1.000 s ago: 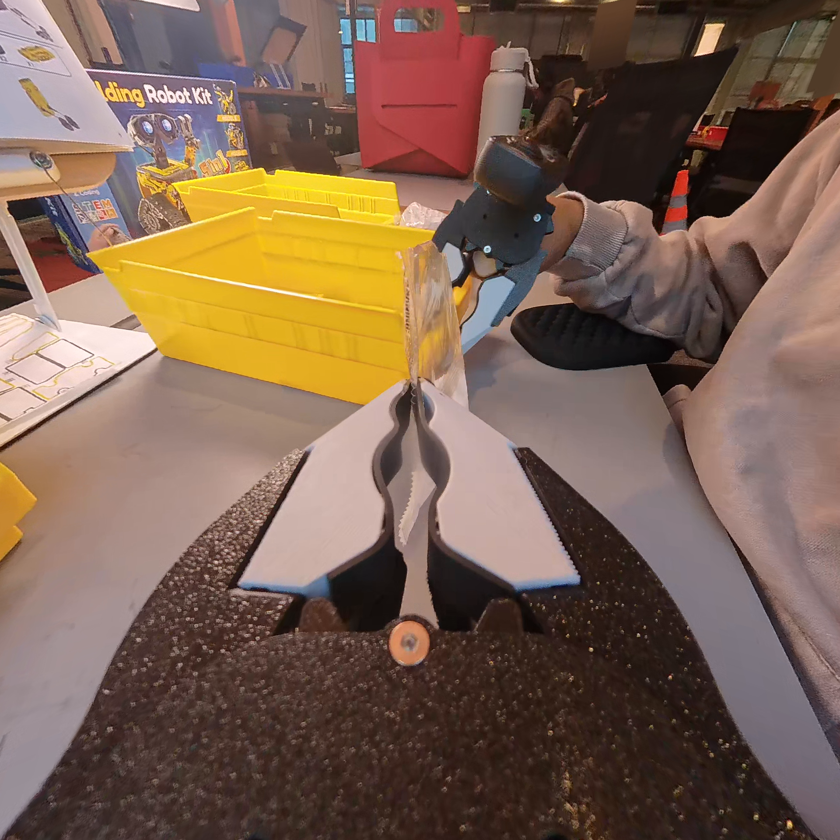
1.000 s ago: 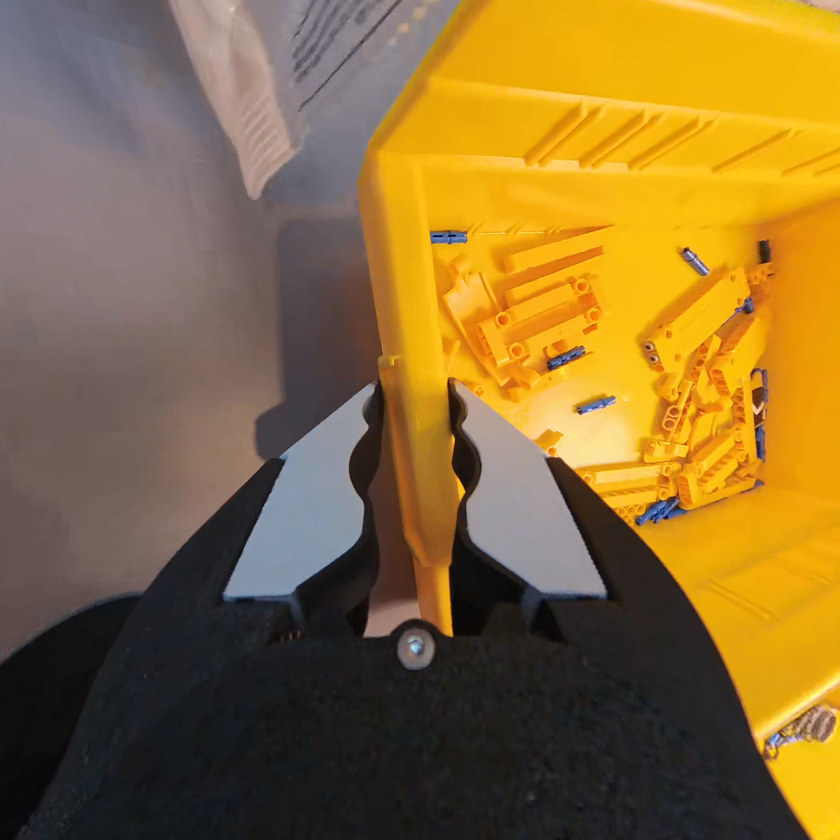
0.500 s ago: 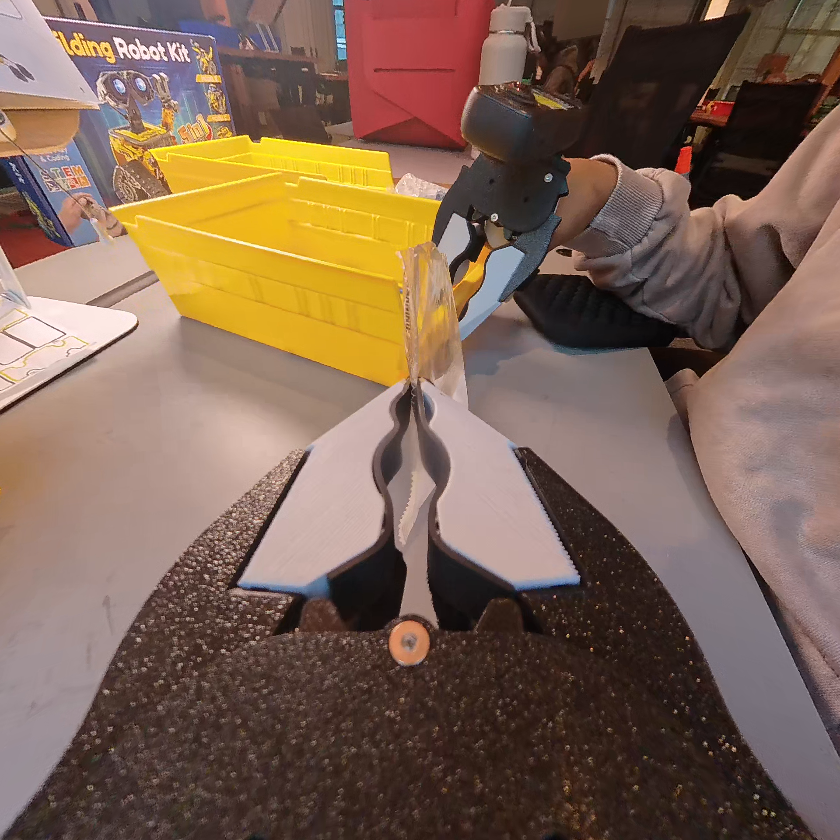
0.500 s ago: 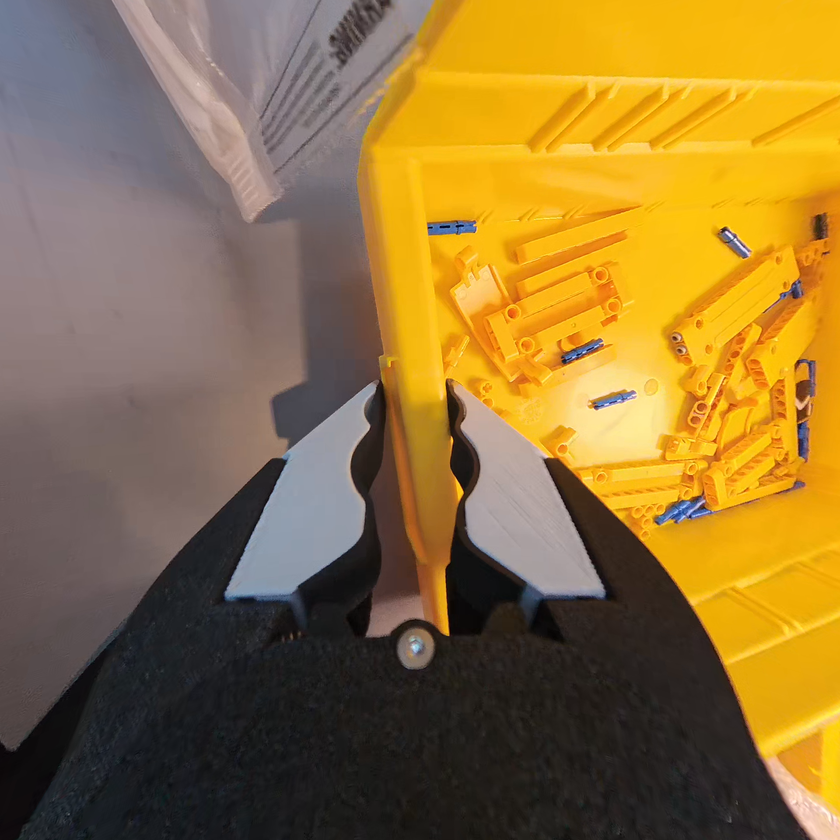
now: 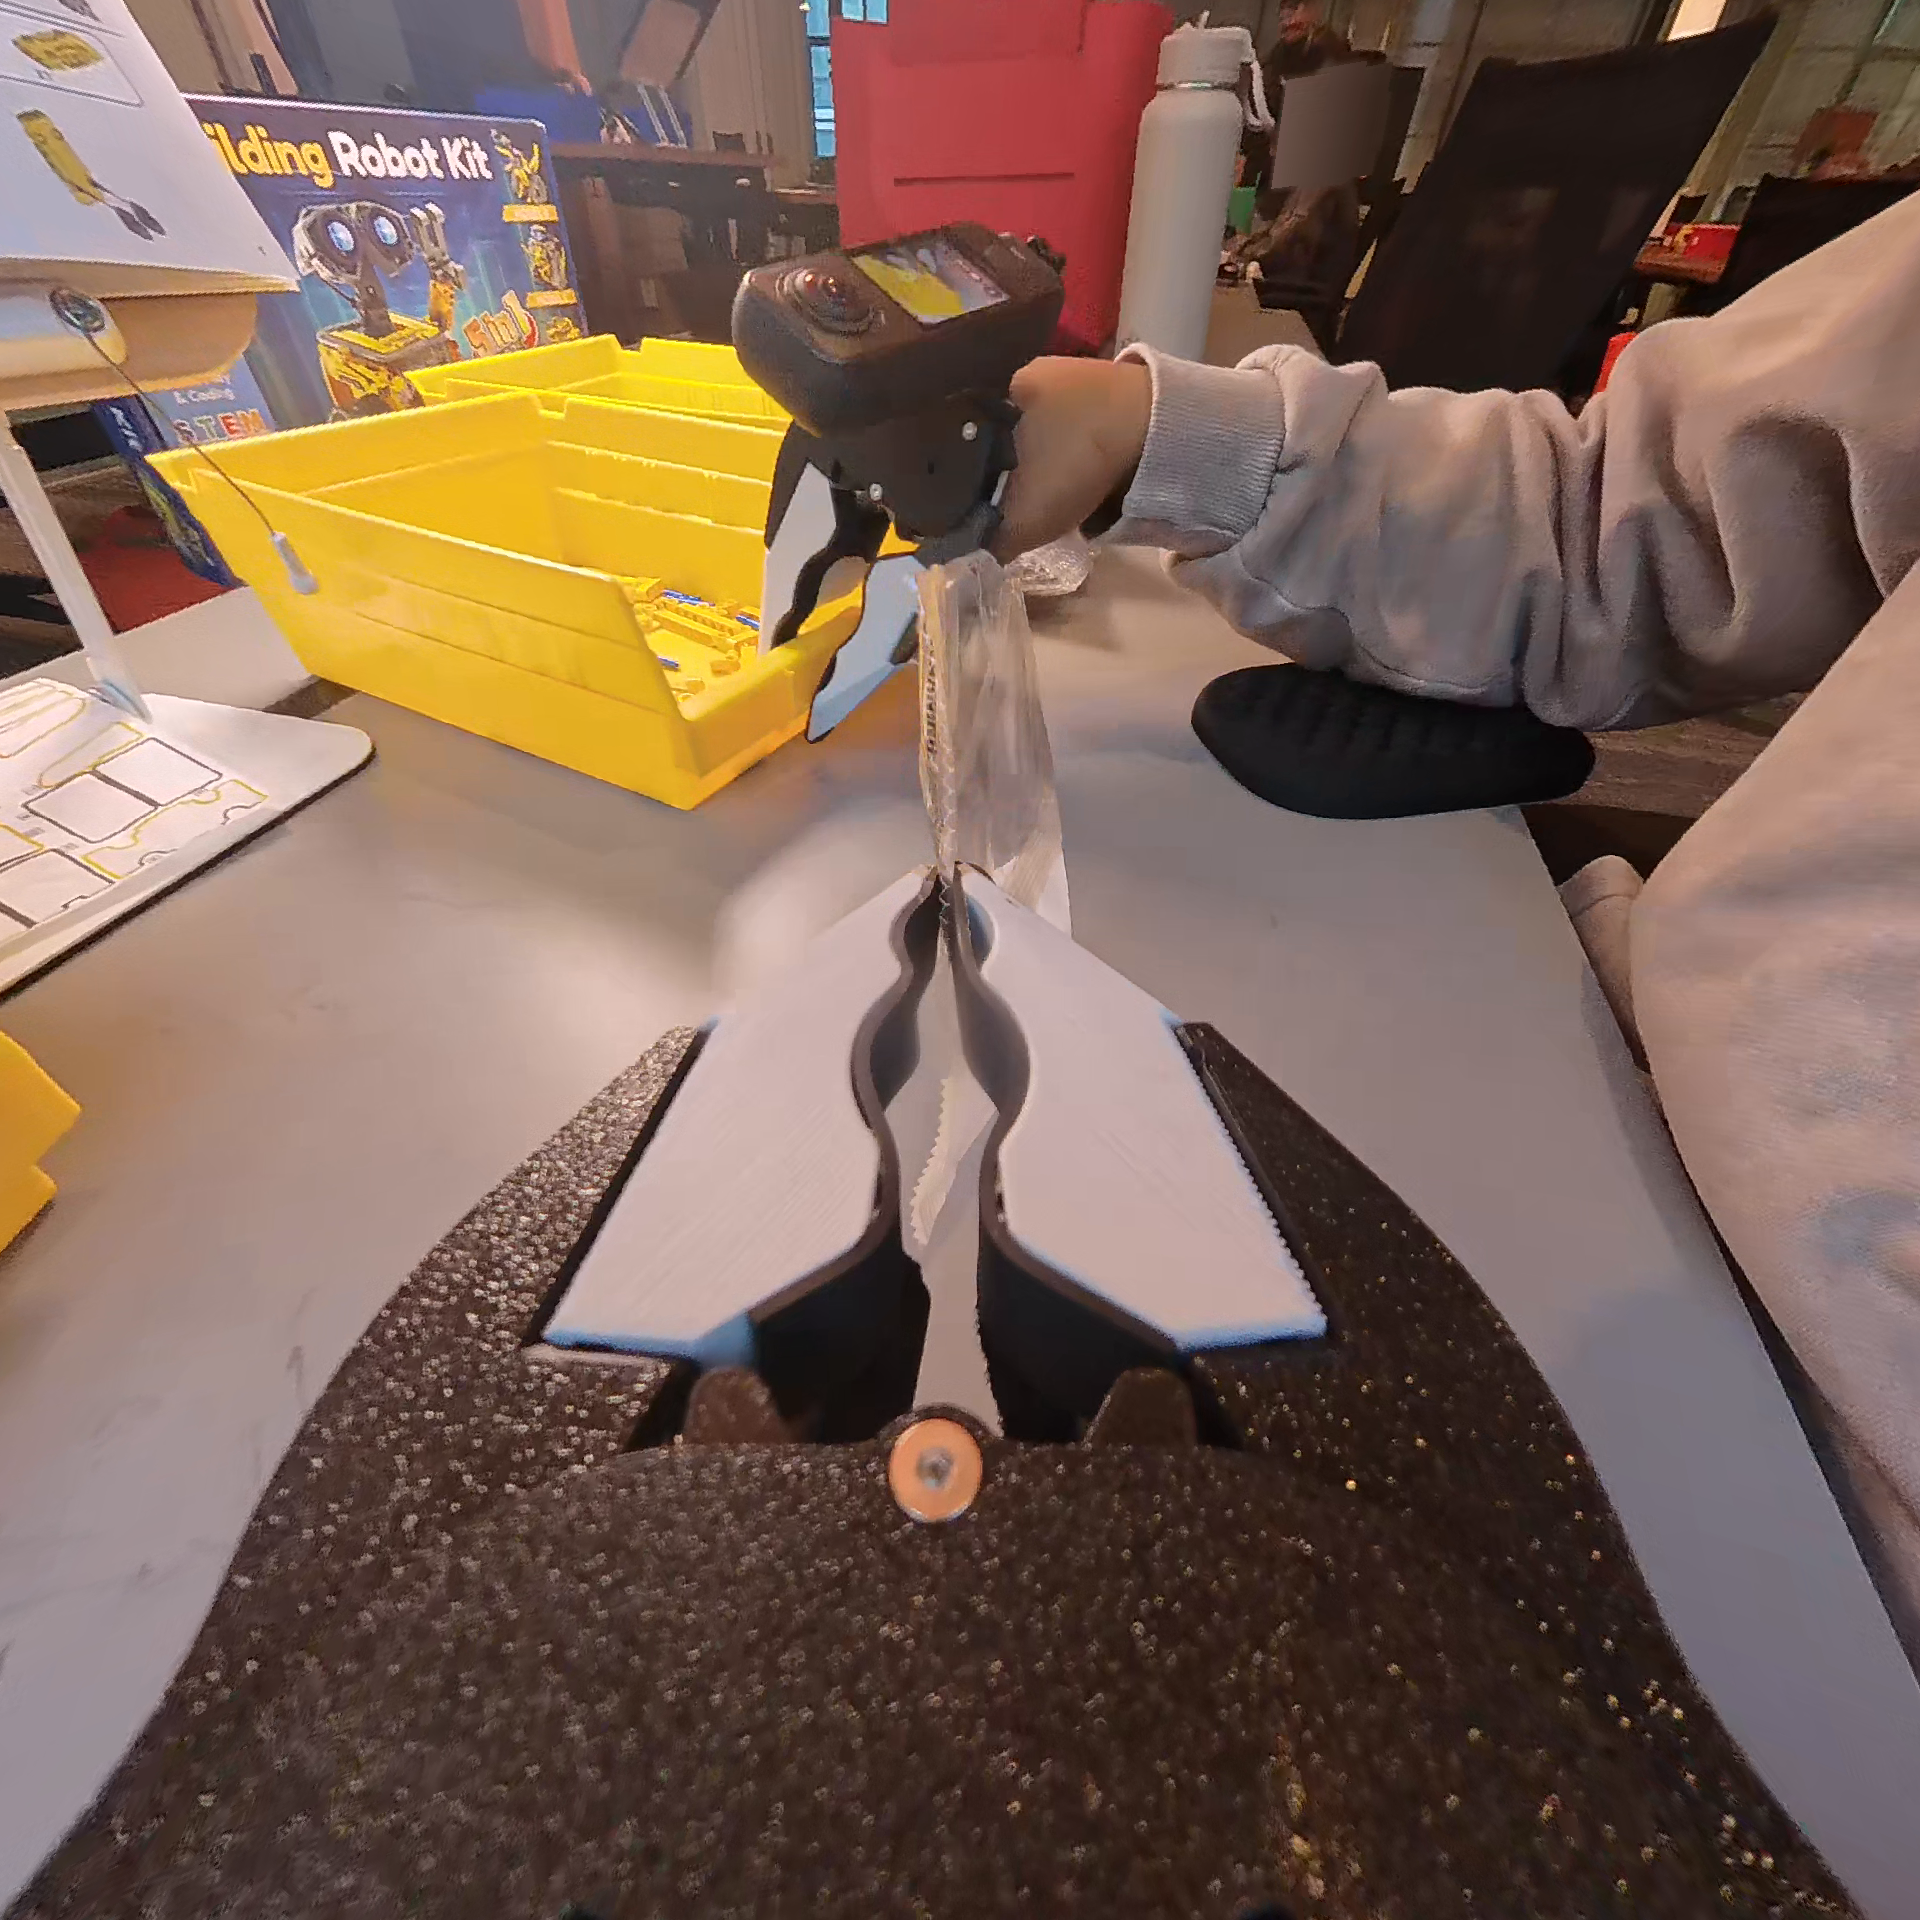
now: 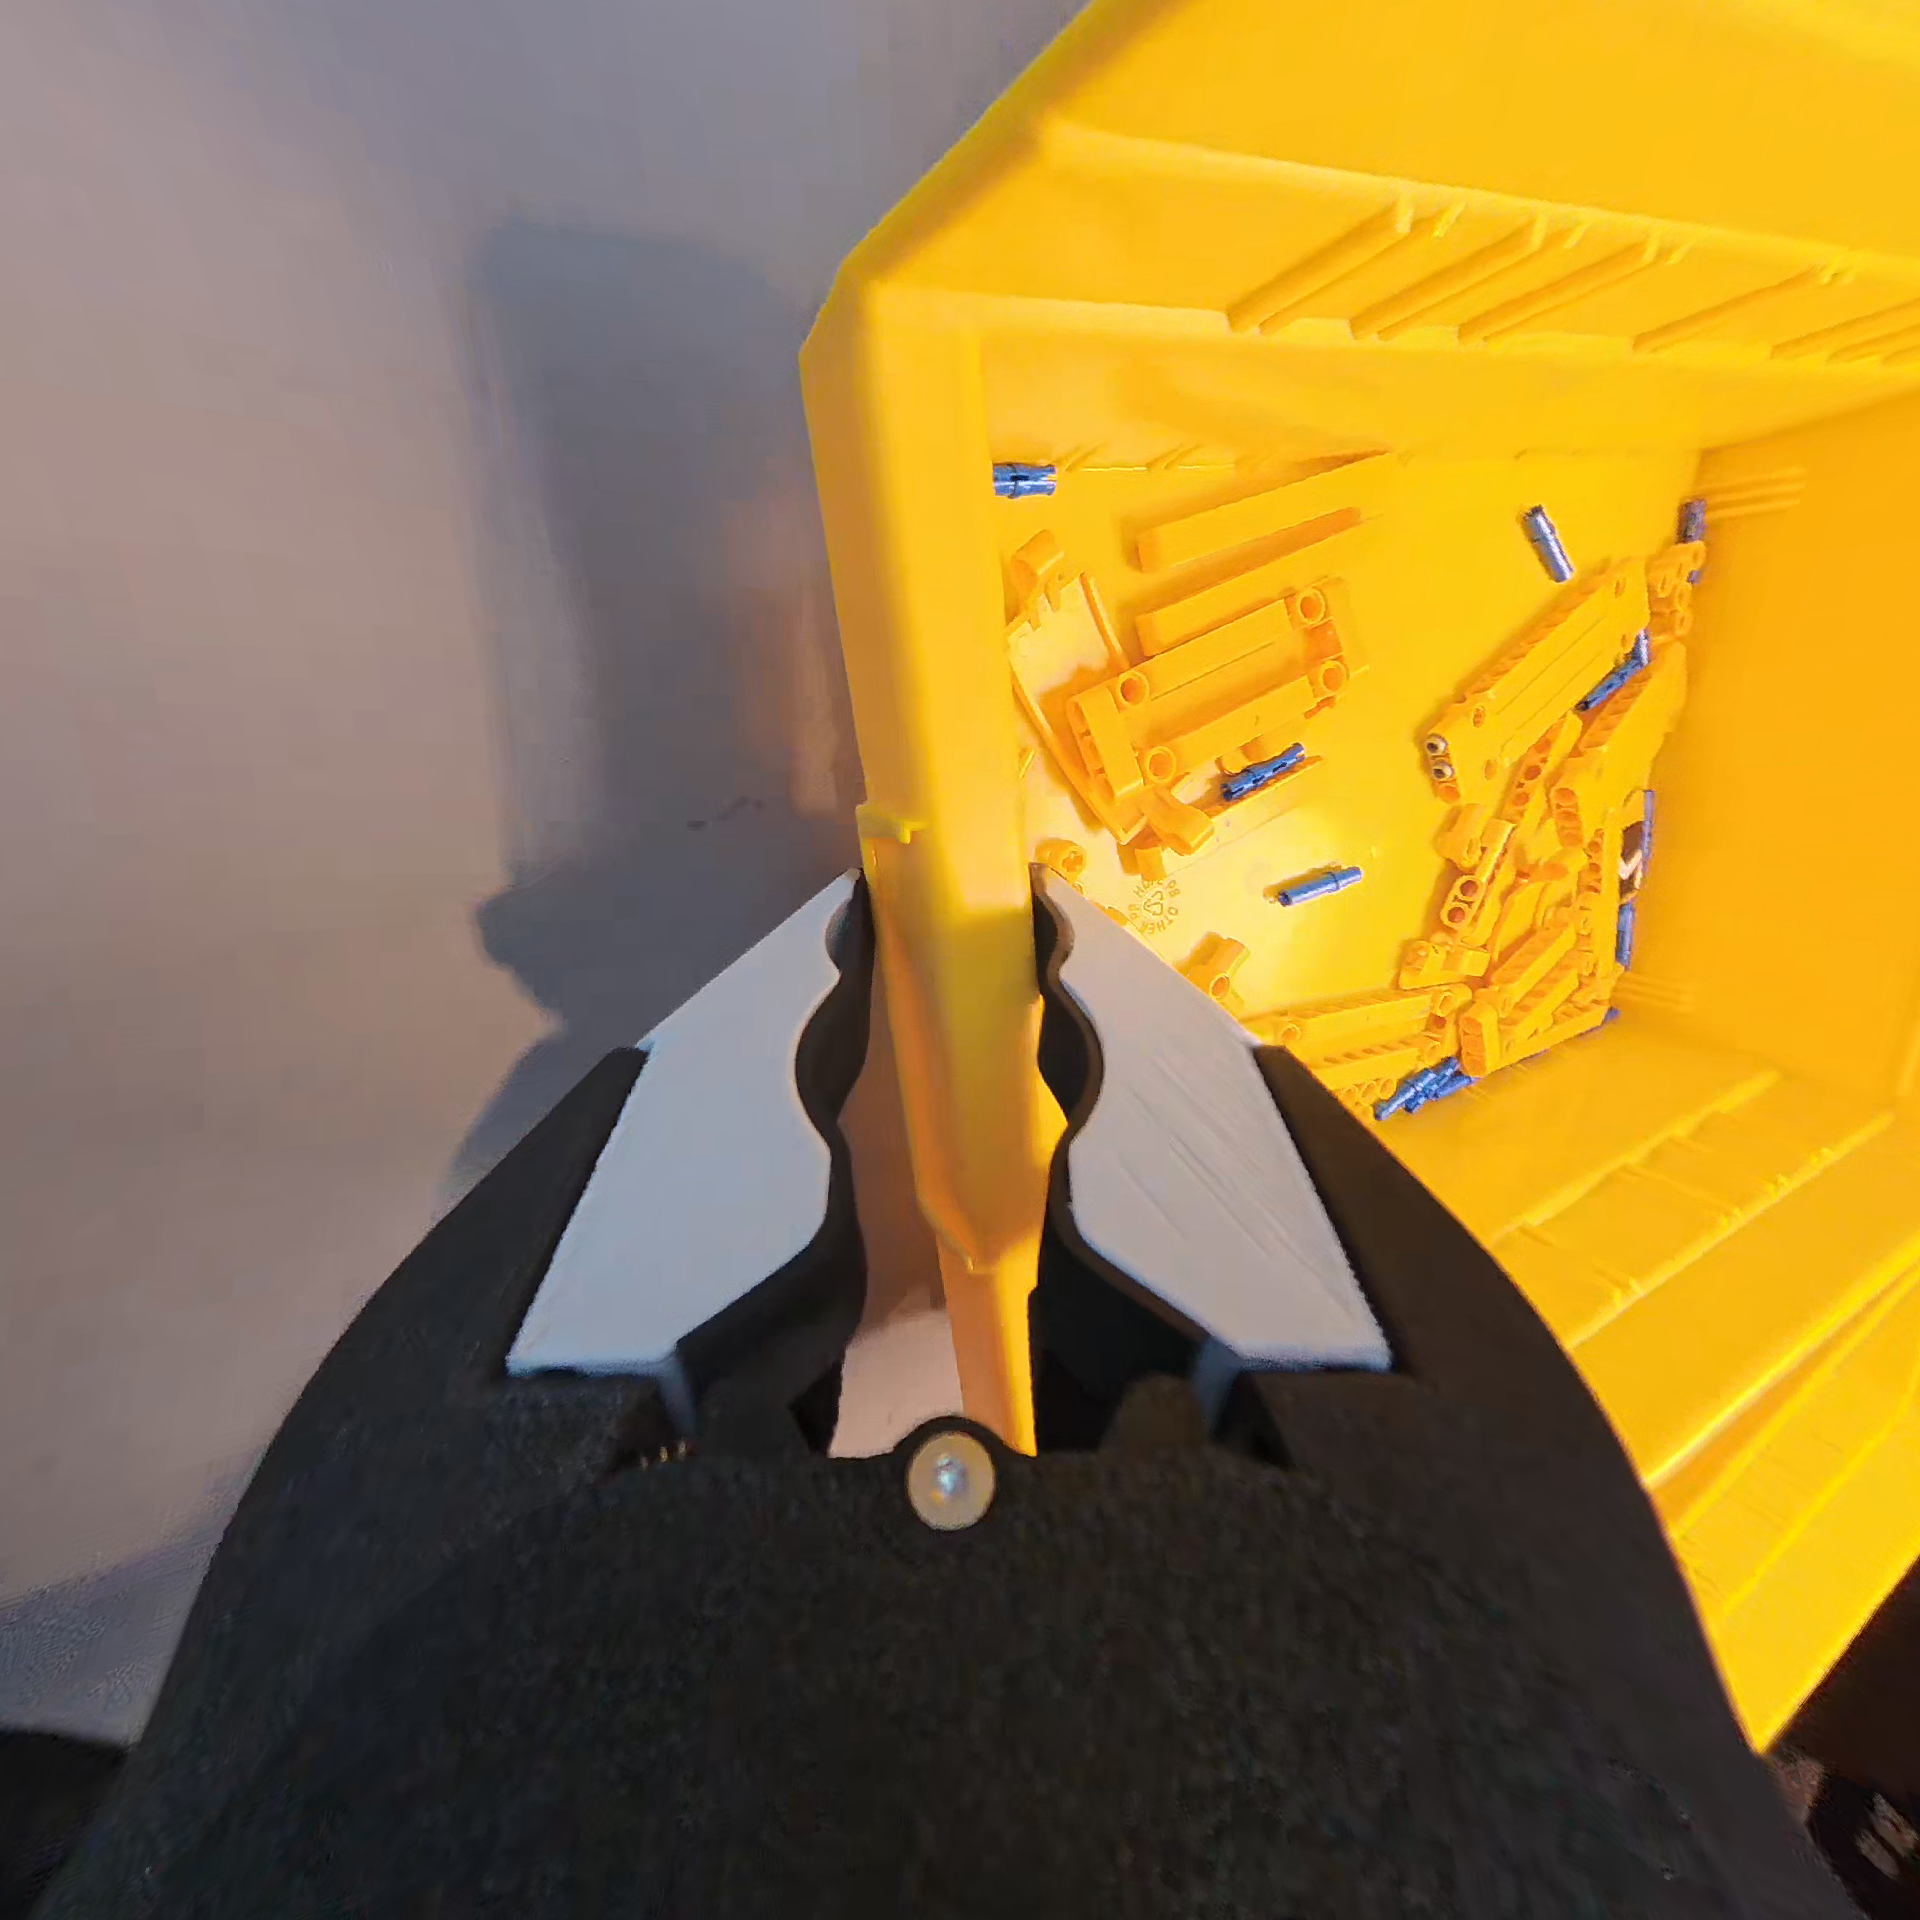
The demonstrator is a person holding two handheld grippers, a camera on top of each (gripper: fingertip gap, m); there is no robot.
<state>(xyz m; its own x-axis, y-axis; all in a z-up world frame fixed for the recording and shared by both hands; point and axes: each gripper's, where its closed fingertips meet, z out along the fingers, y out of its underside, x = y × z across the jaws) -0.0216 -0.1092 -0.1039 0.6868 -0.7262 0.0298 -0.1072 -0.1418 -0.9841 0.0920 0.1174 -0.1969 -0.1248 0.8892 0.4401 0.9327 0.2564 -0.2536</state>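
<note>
My left gripper is shut on the lower edge of a clear plastic bag, which stands upright above the grey table. My right gripper is shut on the side wall of a yellow bin, one finger outside and one inside. Several yellow bricks and small blue pins lie loose on the bin floor. In the left wrist view the right gripper shows just left of the bag, at the near corner of the bin, held by a hand in a grey sleeve.
A second yellow bin stands behind the first. A blue kit box, a red bag and a white bottle are at the back. A black pad lies right, an instruction stand left. The left gripper's tips are roughly 25 cm from the right gripper's.
The right gripper has swung the yellow bin round, so its low front and the bricks now face my left gripper. The bag has left the right wrist view. Both grips are unchanged.
</note>
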